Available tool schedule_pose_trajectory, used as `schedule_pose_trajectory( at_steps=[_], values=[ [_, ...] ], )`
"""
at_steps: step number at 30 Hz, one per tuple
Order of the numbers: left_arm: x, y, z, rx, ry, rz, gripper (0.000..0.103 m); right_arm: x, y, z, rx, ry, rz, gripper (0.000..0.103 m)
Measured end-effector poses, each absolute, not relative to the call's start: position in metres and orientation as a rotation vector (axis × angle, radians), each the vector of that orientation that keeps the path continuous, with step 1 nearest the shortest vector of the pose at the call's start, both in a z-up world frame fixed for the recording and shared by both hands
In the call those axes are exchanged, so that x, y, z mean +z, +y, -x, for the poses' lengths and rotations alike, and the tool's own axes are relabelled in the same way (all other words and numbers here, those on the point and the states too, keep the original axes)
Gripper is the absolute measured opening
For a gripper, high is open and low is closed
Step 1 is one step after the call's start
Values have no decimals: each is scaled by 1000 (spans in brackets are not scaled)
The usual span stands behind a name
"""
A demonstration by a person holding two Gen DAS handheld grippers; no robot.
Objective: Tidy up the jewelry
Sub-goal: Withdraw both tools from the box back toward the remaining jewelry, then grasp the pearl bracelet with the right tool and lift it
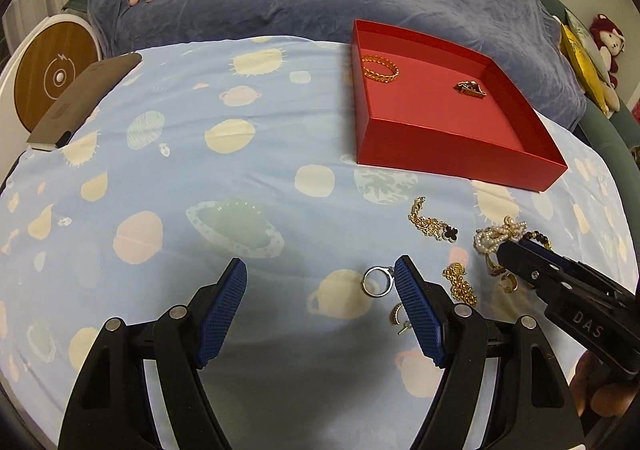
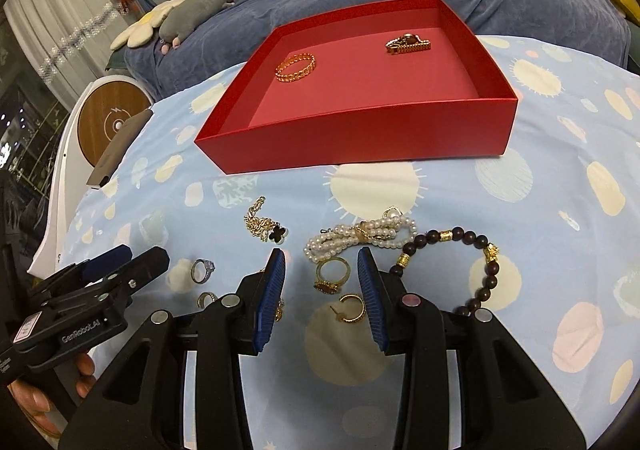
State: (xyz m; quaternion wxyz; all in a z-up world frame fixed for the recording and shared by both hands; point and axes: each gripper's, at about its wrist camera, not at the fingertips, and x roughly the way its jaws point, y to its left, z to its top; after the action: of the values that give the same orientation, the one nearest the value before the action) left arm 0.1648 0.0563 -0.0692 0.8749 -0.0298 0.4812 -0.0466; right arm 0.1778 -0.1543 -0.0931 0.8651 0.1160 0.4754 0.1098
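My left gripper (image 1: 320, 276) is spread wide over the planet-print cloth (image 1: 200, 177) and holds nothing; a silver ring (image 1: 376, 281) lies just inside its right pad, and whether the two touch cannot be determined. My right gripper (image 2: 322, 264) is also parted, at a narrower setting, and brackets a gold ring with a red stone (image 2: 331, 277) and a gold hoop earring (image 2: 352, 308) without clamping either. The left pad hides most of a gold piece at its 9 o'clock side; type unreadable. From the right wrist view, the pearl bracelet (image 2: 360, 236) lies at 12 o'clock just past the fingertips, the dark bead bracelet (image 2: 472, 262) at 2 o'clock with its lower end cut off by my right finger, and the clover chain (image 2: 266, 230) at 11 o'clock. The red box (image 2: 360, 133) sits beyond, holding a gold chain bangle (image 2: 296, 67) and a gold watch-like piece (image 2: 408, 42), detail too small to resolve.
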Motion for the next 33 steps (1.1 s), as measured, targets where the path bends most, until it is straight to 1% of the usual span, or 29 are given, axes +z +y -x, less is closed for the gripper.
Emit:
schedule_pose_trajectory(
  at_steps=[5, 10, 12, 14, 16, 19, 21, 23, 27, 31, 33],
  values=[
    [-70, 60, -164, -113, 998, 90, 73, -103, -155, -185, 172, 1015, -235, 36],
    [-70, 65, -164, -105, 989, 127, 73, -105, -163, -193, 154, 999, -301, 36],
    [-71, 64, -165, -101, 996, 125, 73, -106, -165, -197, 154, 991, -338, 41],
    [-72, 65, -166, -103, 1006, 127, 73, -106, -164, -202, 150, 976, -369, 50],
    [-73, 65, -165, -102, 1011, 116, 73, -105, -160, -206, 139, 966, -366, 55],
    [-72, 62, -162, -98, 995, 77, 73, -105, -152, -210, 113, 946, -322, 55],
    [-71, 60, -161, -101, 985, 50, 73, -106, -148, -212, 88, 935, -278, 51],
    [-71, 58, -161, -114, 991, 47, 73, -106, -146, -213, 63, 928, -226, 37],
    [-72, 56, -162, -126, 1004, 49, 73, -107, -149, -210, 60, 928, -184, 19],
    [-72, 56, -162, -129, 1004, 50, 73, -103, -153, -200, 95, 935, -187, 9],
    [-70, 57, -162, -134, 1005, 55, 73, -94, -156, -191, 112, 916, -168, 9]
  ],
)
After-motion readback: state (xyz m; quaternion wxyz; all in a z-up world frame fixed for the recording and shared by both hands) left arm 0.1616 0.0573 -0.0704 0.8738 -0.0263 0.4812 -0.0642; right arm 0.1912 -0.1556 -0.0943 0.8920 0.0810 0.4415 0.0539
